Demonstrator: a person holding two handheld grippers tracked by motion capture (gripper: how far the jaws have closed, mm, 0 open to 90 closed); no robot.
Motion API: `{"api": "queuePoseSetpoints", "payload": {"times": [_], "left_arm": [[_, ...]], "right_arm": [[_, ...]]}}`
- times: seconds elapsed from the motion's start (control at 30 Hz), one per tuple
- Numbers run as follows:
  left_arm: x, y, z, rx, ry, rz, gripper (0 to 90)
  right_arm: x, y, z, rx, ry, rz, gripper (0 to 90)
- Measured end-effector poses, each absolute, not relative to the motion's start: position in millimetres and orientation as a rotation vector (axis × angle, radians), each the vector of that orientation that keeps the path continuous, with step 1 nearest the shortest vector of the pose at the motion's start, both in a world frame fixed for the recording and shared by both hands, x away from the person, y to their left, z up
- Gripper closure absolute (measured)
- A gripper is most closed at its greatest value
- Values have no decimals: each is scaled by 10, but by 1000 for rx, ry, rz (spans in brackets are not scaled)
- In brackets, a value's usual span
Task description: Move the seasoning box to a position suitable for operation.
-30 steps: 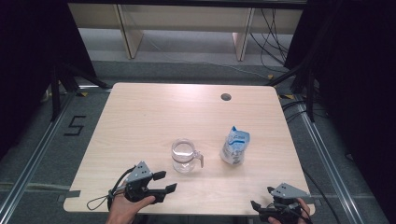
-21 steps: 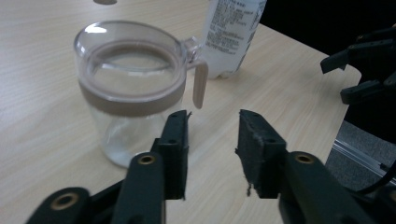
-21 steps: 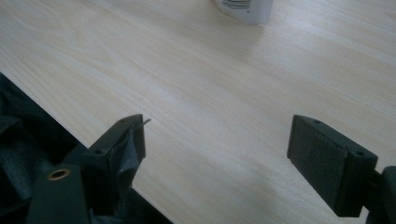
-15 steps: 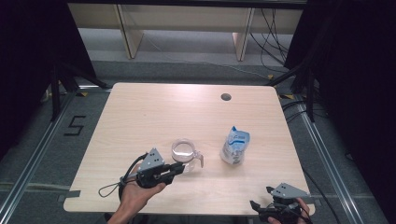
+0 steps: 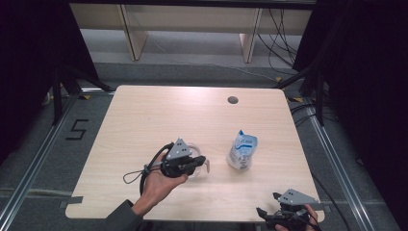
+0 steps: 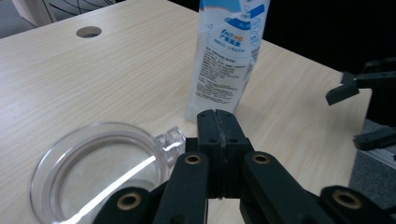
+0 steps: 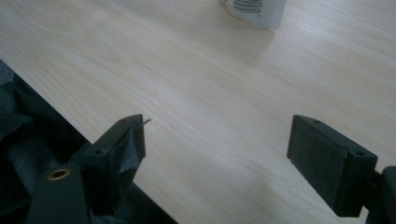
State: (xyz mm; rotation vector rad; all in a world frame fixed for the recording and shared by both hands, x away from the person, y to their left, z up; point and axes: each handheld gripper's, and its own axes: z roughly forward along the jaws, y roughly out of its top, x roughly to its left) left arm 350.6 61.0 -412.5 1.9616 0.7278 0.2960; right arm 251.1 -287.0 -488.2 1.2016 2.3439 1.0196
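Clear cup (image 6: 100, 172) beside closed left tool (image 6: 219, 140) w/ nothing btwn; right tool (image 7: 217, 161) apart at table (image 7: 196, 84) edge.

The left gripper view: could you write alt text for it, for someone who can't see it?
A black claw, its two halves pressed shut, points across a pale wooden table beside the handle of a clear empty cup. A white and blue pouch stands upright just beyond, and a second, open claw shows at the right edge.
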Motion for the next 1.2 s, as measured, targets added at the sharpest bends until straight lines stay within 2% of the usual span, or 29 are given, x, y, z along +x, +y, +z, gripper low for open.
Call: {"api": "queuePoseSetpoints", "payload": {"times": [0.47, 1.2], "left_arm": [[3804, 441, -4196, 2032, 776, 308, 895], [3852, 391, -4233, 2105, 767, 318, 893]], "right_arm": [[2511, -2863, -4875, 1170, 2361, 1007, 203], [2512, -2839, -4890, 1163, 2382, 998, 203]]}}
